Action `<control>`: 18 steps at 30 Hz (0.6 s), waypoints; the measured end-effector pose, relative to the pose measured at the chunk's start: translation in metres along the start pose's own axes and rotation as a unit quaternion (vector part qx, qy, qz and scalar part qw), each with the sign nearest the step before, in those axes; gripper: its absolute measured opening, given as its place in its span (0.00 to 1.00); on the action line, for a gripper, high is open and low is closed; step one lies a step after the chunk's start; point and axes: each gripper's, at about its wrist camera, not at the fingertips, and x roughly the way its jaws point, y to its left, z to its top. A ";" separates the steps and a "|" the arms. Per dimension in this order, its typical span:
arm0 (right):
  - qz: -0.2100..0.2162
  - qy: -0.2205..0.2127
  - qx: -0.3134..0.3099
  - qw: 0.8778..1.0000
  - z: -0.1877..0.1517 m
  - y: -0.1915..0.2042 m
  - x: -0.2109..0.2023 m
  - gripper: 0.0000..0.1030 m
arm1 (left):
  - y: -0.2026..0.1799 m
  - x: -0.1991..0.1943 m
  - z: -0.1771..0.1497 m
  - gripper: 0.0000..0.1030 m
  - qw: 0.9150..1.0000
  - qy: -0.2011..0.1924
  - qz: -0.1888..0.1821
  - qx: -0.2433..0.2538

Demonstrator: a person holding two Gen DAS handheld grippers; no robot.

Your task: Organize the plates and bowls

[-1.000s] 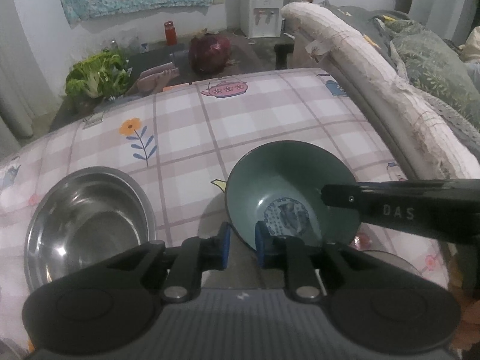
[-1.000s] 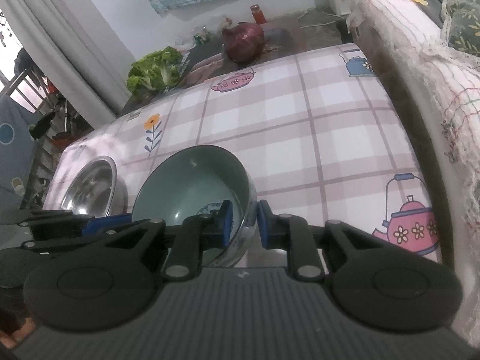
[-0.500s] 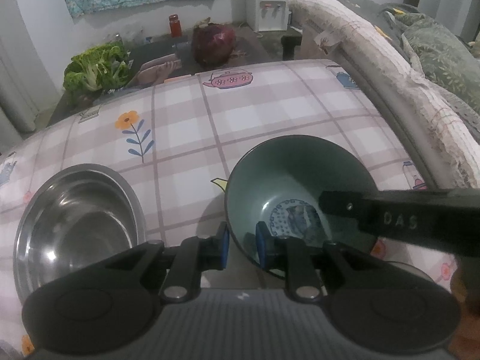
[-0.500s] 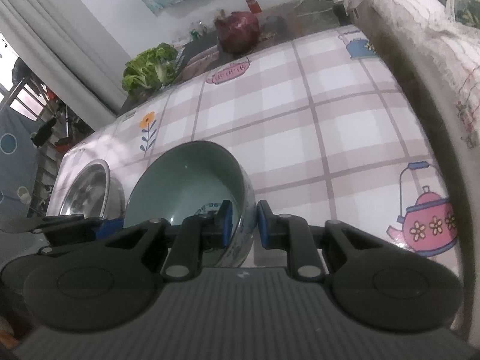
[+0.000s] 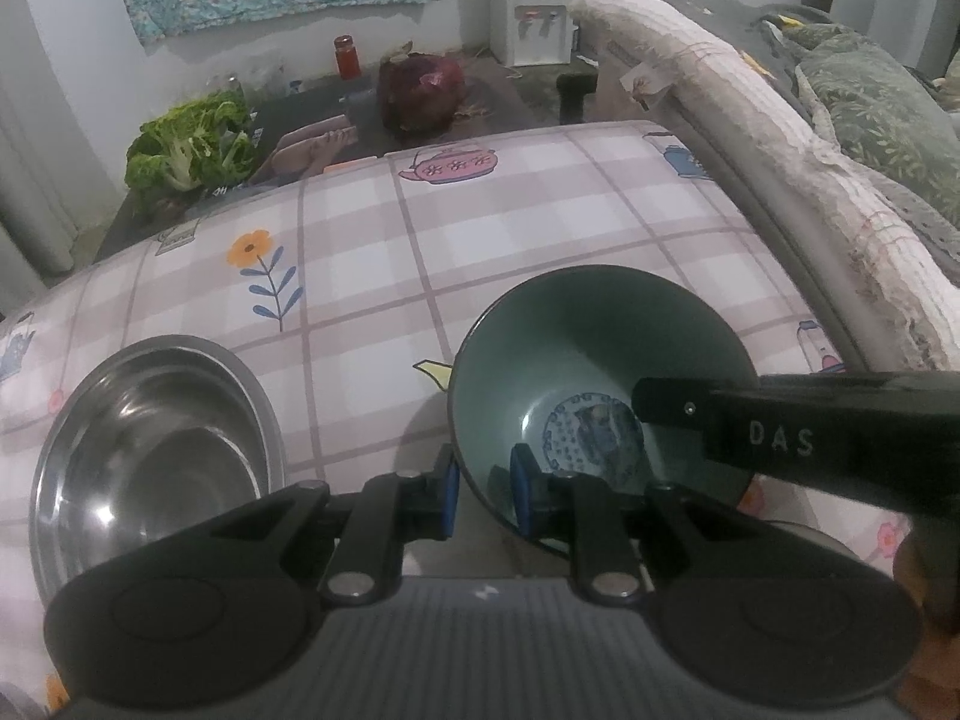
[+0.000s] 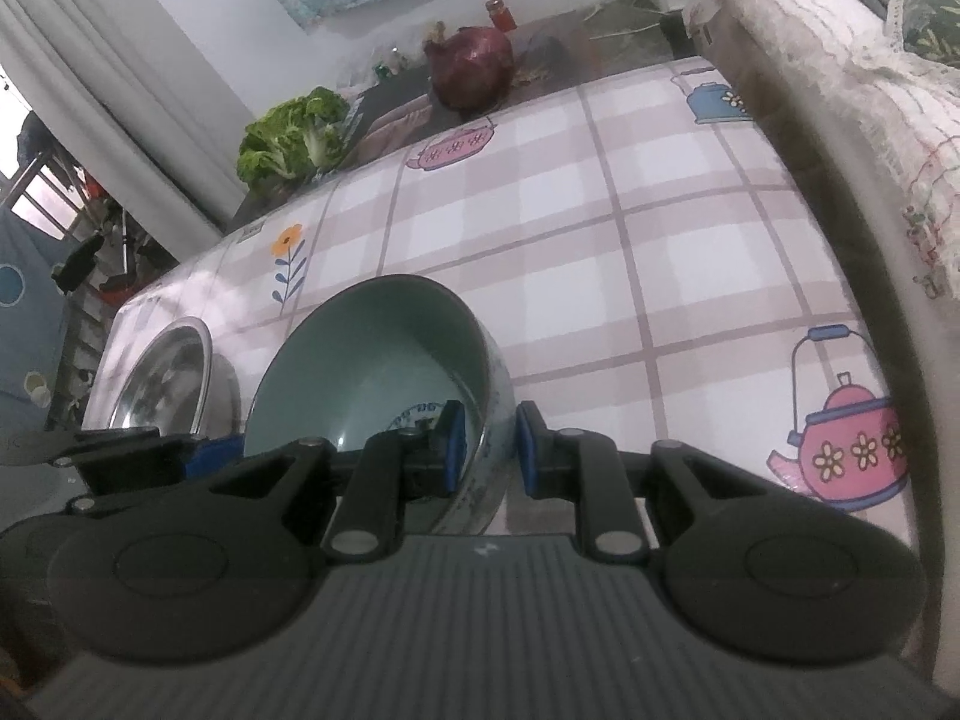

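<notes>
- Left hand-held black gripper with blue pads (image 5: 483, 489), low centre of its own view, clamps the near-left rim of the teal-glazed ceramic bowl with a blue medallion on its floor (image 5: 591, 372), one pad outside the wall and one inside.
- At lower left of that view, a shiny round stainless-steel bowl (image 5: 153, 450) sits on the pink-and-white checked tablecloth printed with teapots and flowers (image 5: 492, 234), just beside the teal bowl.
- From the right edge, the right hand-held black gripper's arm, lettered "DAS" (image 5: 798, 438), reaches across the teal bowl's rim.
- In the right wrist view, the steel bowl (image 6: 162, 378) shows at left and the teal bowl (image 6: 372, 372) at centre, tilted.
- Right gripper (image 6: 485, 450) at lower centre grasps the teal bowl's right rim between its blue pads.
- Green leafy vegetable (image 6: 294, 138) and a dark red cabbage (image 6: 474, 66) lie beyond the table's far edge.
</notes>
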 end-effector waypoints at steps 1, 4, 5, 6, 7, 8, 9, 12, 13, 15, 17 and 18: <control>0.000 0.000 0.001 1.000 0.001 -0.001 0.000 0.17 | 0.000 -0.001 0.000 0.19 1.000 -0.001 -0.001 0.000; 0.000 -0.003 0.002 1.000 0.002 -0.001 -0.002 0.17 | -0.001 -0.006 0.001 0.19 1.000 -0.005 -0.002 0.000; 0.000 -0.004 0.003 1.000 0.002 -0.001 -0.003 0.17 | 0.000 -0.007 0.002 0.19 1.000 -0.006 -0.002 0.000; 0.001 -0.004 0.003 1.000 0.003 -0.001 -0.004 0.17 | -0.001 -0.008 0.002 0.19 1.000 -0.008 -0.002 -0.001; 0.001 -0.005 0.003 1.000 0.003 -0.001 -0.005 0.17 | -0.001 -0.009 0.003 0.19 1.000 -0.009 -0.002 -0.001; 0.001 -0.006 0.003 1.000 0.003 -0.001 -0.006 0.17 | -0.001 -0.010 0.003 0.19 1.000 -0.010 -0.002 -0.002; 0.001 -0.006 0.003 1.000 0.003 -0.001 -0.007 0.17 | 0.000 -0.011 0.003 0.19 1.000 -0.011 -0.002 -0.002; 0.001 -0.007 0.004 1.000 0.004 -0.001 -0.008 0.17 | -0.001 -0.013 0.005 0.19 1.000 -0.013 -0.003 -0.003; 0.001 -0.007 0.005 1.000 0.004 0.000 -0.009 0.17 | -0.001 -0.014 0.005 0.19 1.000 -0.014 -0.002 -0.003; 0.001 -0.007 0.005 1.000 0.005 0.000 -0.010 0.17 | -0.001 -0.016 0.006 0.19 1.000 -0.016 -0.002 -0.004; 0.001 -0.009 0.004 1.000 0.006 0.001 -0.011 0.17 | 0.000 -0.017 0.007 0.19 1.000 -0.017 -0.002 -0.005; 0.001 -0.009 0.003 1.000 0.007 0.002 -0.011 0.17 | 0.000 -0.018 0.008 0.19 1.000 -0.018 -0.002 -0.006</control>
